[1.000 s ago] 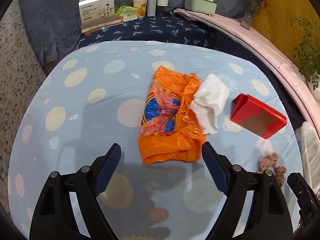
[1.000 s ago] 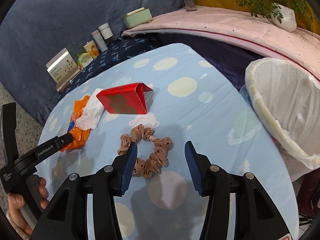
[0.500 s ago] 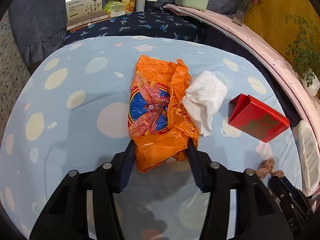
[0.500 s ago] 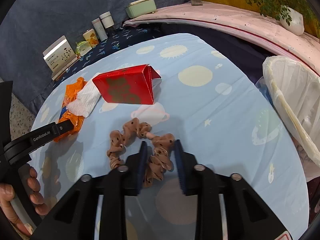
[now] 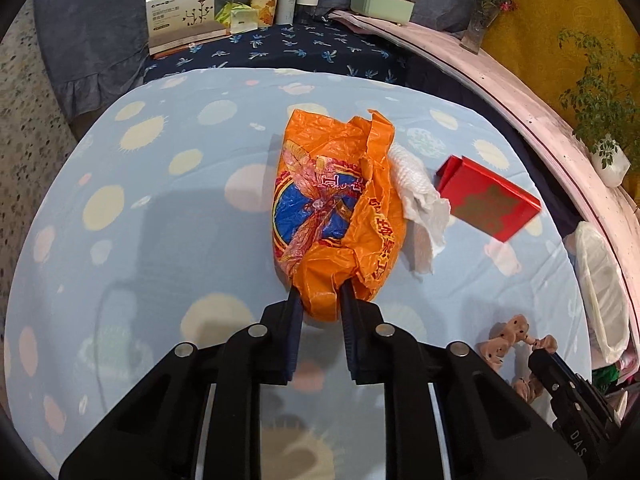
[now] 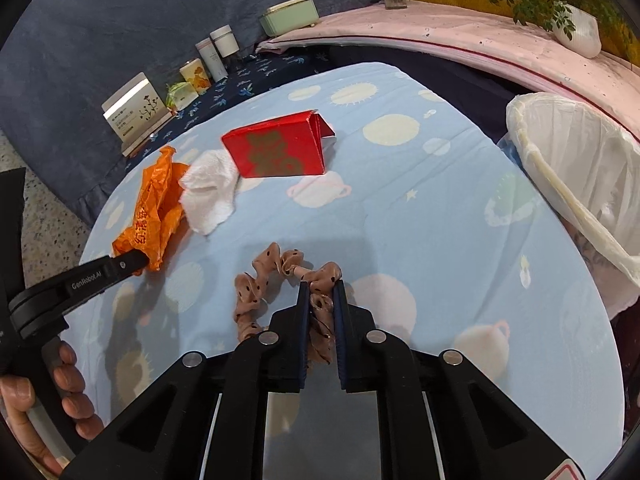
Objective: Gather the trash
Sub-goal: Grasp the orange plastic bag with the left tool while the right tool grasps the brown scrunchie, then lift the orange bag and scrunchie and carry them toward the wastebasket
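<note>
On the tablecloth (image 5: 160,208), left claw (image 5: 319,296) now clamped on orange bag (image 5: 332,208), right claw (image 6: 321,292) pinching scrunchie (image 6: 280,276)

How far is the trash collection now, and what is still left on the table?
Nothing visibly sits in the lined bin yet. In hand: the left gripper is shut on the near end of the orange plastic bag, and the right gripper is shut on the brown dotted scrunchie. Left on the tablecloth: the white paper towel and the red box, both untouched.
</note>
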Available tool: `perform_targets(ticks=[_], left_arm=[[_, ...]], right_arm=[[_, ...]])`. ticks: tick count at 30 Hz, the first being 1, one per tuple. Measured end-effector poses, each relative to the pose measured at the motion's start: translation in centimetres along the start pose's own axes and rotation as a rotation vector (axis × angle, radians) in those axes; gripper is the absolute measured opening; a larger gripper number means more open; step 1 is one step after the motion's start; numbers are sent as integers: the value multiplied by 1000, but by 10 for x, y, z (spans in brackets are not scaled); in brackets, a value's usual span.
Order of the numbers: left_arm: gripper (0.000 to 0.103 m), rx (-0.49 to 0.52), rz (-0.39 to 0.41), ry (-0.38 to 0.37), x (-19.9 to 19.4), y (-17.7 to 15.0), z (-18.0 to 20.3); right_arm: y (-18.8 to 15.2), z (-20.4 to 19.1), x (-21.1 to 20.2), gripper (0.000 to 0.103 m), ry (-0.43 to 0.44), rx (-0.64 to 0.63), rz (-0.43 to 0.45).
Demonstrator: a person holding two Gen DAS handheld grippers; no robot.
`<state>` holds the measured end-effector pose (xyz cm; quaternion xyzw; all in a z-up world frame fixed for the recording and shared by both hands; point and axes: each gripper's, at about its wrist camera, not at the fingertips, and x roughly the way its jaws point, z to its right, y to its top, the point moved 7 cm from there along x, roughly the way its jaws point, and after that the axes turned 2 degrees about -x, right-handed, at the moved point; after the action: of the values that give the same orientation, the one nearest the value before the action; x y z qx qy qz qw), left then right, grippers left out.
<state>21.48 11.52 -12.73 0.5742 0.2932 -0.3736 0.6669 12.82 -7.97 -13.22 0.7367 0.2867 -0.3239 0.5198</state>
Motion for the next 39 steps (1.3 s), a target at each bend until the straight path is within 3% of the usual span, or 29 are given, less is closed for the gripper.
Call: perform_targets(ticks=[20, 39], left_arm=[[17, -60, 51, -10, -96, -97, 8], [17, -83, 91, -13, -135, -125, -10]], right_arm=[[-55, -5, -85, 11, -17, -113, 54], [-79, -28, -120, 11, 7, -151, 100]])
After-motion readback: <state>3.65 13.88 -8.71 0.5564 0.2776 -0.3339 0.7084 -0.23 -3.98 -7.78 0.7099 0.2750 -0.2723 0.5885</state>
